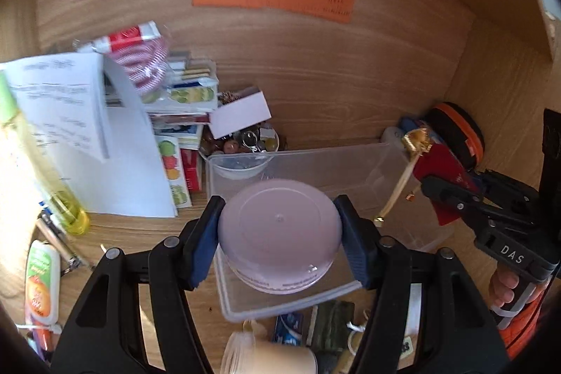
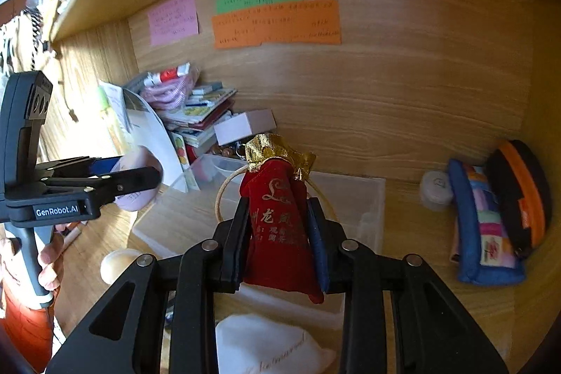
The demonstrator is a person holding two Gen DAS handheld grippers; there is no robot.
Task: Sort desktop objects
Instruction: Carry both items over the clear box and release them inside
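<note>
left tongs (image 1: pixel 278 233) clamped across pink jar (image 1: pixel 278 226), lid up, above clear bin (image 1: pixel 385 170) | right tongs (image 2: pixel 280 237) clamped mid-body on red pouch (image 2: pixel 280 226), gold neck (image 2: pixel 277 149) pointing away, long axis along fingers, over bin | jar likely rigid, smooth, slip-prone; pouch soft, light, best gripped mid-body.

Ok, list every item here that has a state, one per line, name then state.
left gripper: shut on the lilac jar
lilac jar: lid on, held above the clear bin
right gripper: shut on the red pouch
red pouch: upright, gold top cinched, cord hanging loose
clear bin: open, no lid
small bowl: full of beads and trinkets
blue fabric pouch: leaning against the black and orange case
</note>
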